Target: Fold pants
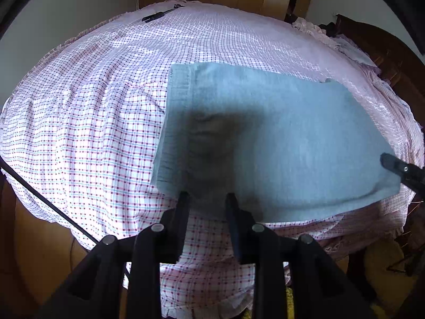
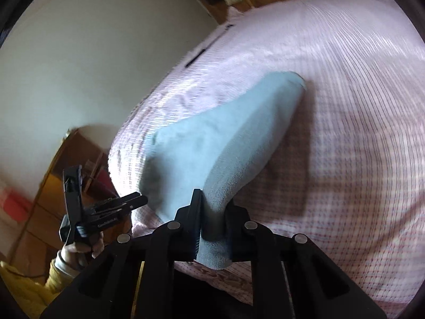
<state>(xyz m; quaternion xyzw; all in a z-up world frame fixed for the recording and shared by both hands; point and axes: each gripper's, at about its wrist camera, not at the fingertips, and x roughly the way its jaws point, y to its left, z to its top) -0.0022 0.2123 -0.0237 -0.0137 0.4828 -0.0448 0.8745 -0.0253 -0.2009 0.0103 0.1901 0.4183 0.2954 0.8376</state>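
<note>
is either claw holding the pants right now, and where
The right claw is shut on the blue pants at their near edge, lifting it. The left claw is open, gripping nothing.

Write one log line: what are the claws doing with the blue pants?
right claw: shut on pants, edge lifted | left claw: open, at near edge | bed: checked sheet

left gripper (image 1: 207, 199): black plastic fingers, round silver screws on linkage
right gripper (image 2: 212, 204): same black build, silver screws
hand (image 2: 79, 250): seen at handle
sleeve (image 2: 57, 272): yellow, pale cuff
</note>
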